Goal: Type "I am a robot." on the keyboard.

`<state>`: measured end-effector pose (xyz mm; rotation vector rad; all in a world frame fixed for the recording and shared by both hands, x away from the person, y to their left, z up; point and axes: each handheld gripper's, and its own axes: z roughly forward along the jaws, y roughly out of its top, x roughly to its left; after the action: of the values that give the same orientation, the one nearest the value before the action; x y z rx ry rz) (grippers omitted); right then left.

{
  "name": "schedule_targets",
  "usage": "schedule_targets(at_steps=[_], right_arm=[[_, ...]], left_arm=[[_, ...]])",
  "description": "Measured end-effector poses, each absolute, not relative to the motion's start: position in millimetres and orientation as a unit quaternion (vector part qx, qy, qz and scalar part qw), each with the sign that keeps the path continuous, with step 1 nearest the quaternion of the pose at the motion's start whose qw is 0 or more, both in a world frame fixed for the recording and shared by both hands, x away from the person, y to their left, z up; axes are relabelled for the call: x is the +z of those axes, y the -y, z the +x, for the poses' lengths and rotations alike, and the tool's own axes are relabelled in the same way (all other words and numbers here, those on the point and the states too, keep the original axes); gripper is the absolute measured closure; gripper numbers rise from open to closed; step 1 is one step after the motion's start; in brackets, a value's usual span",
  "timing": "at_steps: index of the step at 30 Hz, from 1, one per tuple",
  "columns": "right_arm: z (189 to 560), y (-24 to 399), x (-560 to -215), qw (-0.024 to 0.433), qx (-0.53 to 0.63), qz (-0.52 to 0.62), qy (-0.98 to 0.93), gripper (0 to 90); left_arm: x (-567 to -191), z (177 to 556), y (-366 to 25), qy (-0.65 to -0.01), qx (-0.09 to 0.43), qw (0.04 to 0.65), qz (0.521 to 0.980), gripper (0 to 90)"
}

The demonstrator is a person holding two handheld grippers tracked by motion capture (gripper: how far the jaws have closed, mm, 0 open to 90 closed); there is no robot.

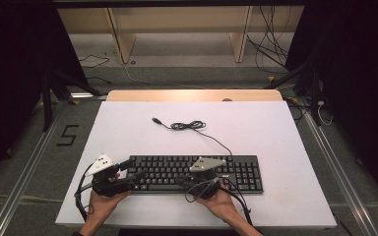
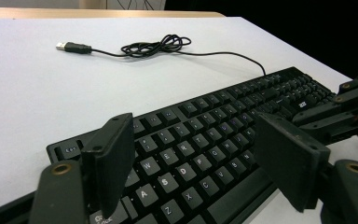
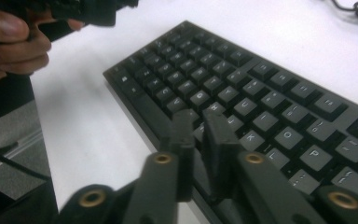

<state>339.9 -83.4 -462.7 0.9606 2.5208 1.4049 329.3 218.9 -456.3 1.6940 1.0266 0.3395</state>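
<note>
Item one, keyboard: black, full-size, lying flat on the white table, lower centre of the high view, long edge parallel to the near table edge. Its cable runs from the rear edge up and left to a loose coil and ends in a USB plug, centre of that frame, well apart from the keyboard.

Item two, left gripper: I have it at the keyboard's left end, lower left of the high view. In the left gripper view its jaws stand wide apart over the letter keys, nothing between the pads.

Item three, right gripper: I have it at the keyboard's near edge, lower centre of the high view. In the right gripper view its jaws are drawn together, almost touching, tips over the lower key rows; no object is clamped between them. Whether the tips touch a key I cannot tell.
</note>
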Motion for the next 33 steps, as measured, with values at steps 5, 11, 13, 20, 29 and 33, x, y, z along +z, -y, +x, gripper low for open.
schedule_targets(at_steps=[5,11,13,20,29,33], right_arm=[[341,78,-469,0.050,0.444,0.313,-0.838,90.0],[343,73,-475,0.051,0.429,0.311,-0.846,90.0],[343,72,-476,0.051,0.425,0.311,-0.848,90.0],[343,68,-484,0.052,0.404,0.309,-0.859,90.0],[341,67,-485,0.053,0.406,0.311,-0.858,90.0],[342,70,-482,0.048,0.417,0.315,-0.851,87.7]], left_arm=[[-456,329,-219,-0.431,0.142,0.536,0.712,28.9],[-457,329,-219,-0.429,0.142,0.533,0.715,29.0],[-457,329,-219,-0.429,0.143,0.533,0.715,29.0],[-456,329,-219,-0.428,0.143,0.534,0.715,29.1],[-456,329,-219,-0.428,0.144,0.533,0.716,29.1],[-457,330,-219,-0.428,0.143,0.530,0.718,29.1]])
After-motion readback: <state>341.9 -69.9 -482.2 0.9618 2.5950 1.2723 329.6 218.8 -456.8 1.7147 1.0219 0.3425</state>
